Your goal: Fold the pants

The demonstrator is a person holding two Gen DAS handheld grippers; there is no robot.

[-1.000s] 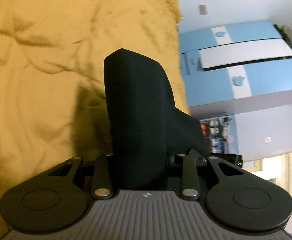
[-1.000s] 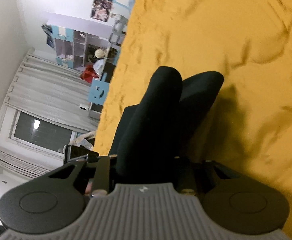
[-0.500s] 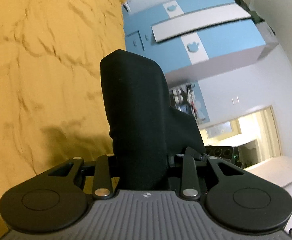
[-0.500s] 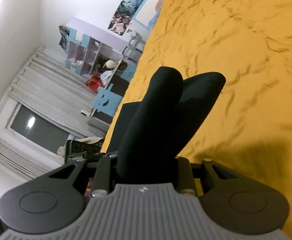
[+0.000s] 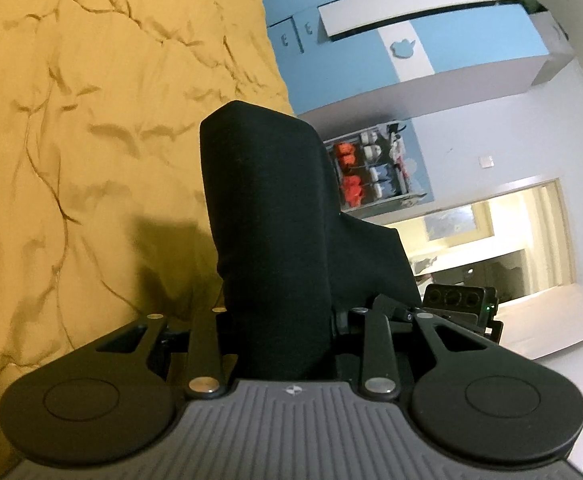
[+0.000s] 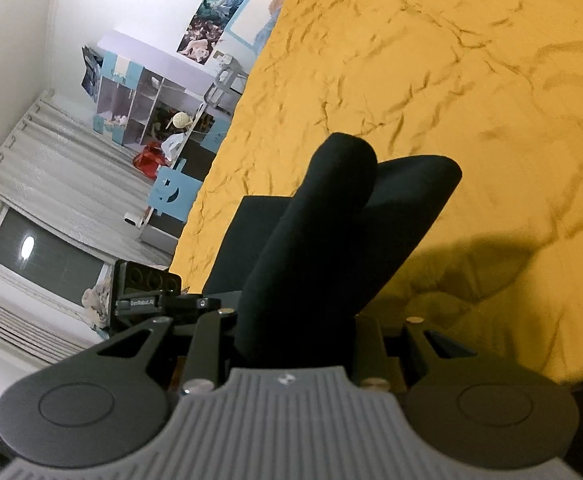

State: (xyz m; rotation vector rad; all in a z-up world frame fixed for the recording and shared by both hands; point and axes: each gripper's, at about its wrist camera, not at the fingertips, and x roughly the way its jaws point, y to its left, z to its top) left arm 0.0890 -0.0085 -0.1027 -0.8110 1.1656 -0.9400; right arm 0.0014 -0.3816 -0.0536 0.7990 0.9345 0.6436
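Observation:
Black pants [image 5: 275,216] fill the middle of the left wrist view, draped over my left gripper [image 5: 279,320], which is shut on them and holds them above the yellow bedspread [image 5: 91,120]. In the right wrist view the black pants [image 6: 323,240] bulge in two rounded folds out of my right gripper [image 6: 291,320], which is shut on them. The fingertips of both grippers are hidden under the cloth. The other gripper's body shows at the edge of each view, in the left wrist view [image 5: 459,304] and in the right wrist view [image 6: 143,292].
The wrinkled yellow bedspread [image 6: 451,100] lies under both grippers. A blue and white wardrobe [image 5: 391,32] and a doorway [image 5: 491,232] stand beyond the bed edge. A shelf unit [image 6: 143,108], a blue chair [image 6: 175,196] and curtains [image 6: 51,184] are on the other side.
Both grippers have tilted and moved with the pants still held; the bedspread now fills more of each view than half a second ago and the pants' shadows on it are larger.

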